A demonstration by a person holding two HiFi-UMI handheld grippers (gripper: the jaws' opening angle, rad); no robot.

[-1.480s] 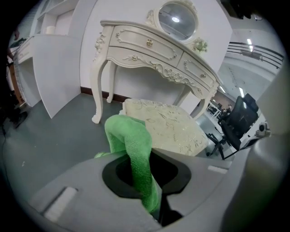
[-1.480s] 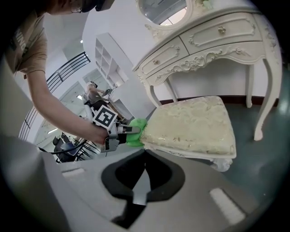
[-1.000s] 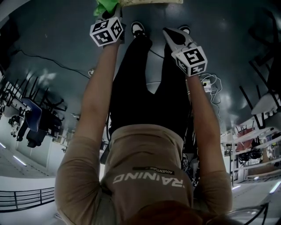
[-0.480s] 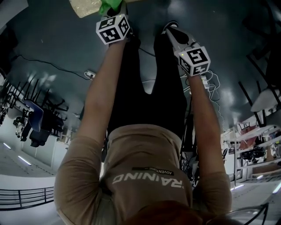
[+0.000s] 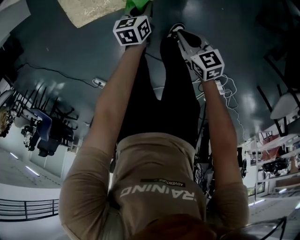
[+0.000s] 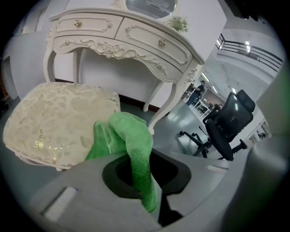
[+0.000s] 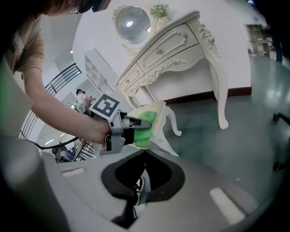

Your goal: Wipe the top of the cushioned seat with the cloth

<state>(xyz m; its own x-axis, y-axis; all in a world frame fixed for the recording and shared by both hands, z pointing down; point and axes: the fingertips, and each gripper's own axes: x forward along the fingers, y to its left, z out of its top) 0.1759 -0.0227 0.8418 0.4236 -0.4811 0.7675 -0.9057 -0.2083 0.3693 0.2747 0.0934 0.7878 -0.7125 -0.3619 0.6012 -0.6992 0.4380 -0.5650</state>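
The cream patterned cushioned seat (image 6: pixel 54 120) fills the left of the left gripper view and shows at the top left of the head view (image 5: pixel 86 11). My left gripper (image 6: pixel 138 156) is shut on the green cloth (image 6: pixel 129 140), which bunches up at the seat's near right corner. In the right gripper view the left gripper (image 7: pixel 140 122) holds the cloth (image 7: pixel 146 129) against the seat's edge (image 7: pixel 159 118). My right gripper (image 7: pixel 145 152) is shut with nothing in it, held back from the seat above the floor (image 5: pixel 187 40).
A white carved dressing table (image 6: pixel 122 36) with an oval mirror (image 7: pixel 132 23) stands just behind the seat. A black office chair (image 6: pixel 229 129) is off to the right. The person's legs and shoes (image 5: pixel 176 28) are on the dark floor below the grippers.
The left gripper and cloth have passed from the seat's left side to its right side in the head view. More of the seat now shows at top left. The right gripper has barely moved.
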